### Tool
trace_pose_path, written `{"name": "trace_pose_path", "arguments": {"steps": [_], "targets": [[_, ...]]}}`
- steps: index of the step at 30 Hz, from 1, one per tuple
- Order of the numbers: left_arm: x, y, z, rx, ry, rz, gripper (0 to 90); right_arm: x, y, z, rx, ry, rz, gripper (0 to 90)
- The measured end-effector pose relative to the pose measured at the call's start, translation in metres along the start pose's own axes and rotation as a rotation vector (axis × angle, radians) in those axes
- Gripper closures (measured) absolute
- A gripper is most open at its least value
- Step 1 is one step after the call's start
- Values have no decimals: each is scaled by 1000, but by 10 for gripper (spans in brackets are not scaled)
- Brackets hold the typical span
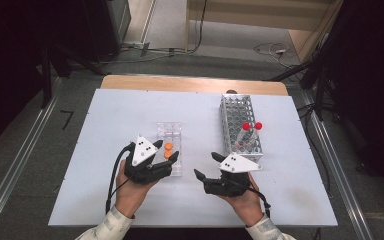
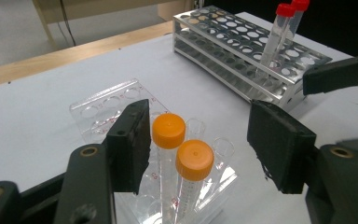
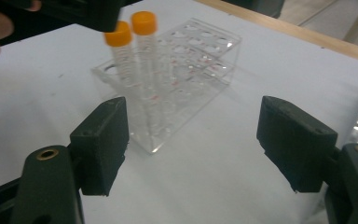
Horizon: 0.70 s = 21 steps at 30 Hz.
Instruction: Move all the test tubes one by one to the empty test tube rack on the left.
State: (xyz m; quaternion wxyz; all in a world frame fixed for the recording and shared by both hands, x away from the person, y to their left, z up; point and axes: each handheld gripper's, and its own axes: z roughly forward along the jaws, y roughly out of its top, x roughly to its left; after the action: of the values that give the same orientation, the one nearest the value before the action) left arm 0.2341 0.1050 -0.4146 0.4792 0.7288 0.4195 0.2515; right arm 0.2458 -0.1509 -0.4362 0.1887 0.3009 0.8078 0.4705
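High view, white table (image 1: 110,130), grey floor (image 1: 25,145), both hand-held grippers released, two orange-capped tubes (image 1: 168,150) racked.

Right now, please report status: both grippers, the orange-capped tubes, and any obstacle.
Left gripper open around the two orange-capped tubes, pads clear. Right gripper open, empty. Tubes upright in clear rack. Nothing in the way.

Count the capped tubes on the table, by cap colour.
4. Two orange-capped tubes stand side by side in the clear rack; two red-capped tubes stand together in the metal rack.
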Motion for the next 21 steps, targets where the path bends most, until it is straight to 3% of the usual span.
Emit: {"name": "trace_pose_path", "arguments": {"steps": [10, 21], "targets": [[5, 0, 1, 2, 16, -40, 244, -43, -1, -14, -25, -160, 55, 230], [6, 0, 1, 0, 23, -48, 238, -86, -9, -29, -43, -304, 156, 240]]}}
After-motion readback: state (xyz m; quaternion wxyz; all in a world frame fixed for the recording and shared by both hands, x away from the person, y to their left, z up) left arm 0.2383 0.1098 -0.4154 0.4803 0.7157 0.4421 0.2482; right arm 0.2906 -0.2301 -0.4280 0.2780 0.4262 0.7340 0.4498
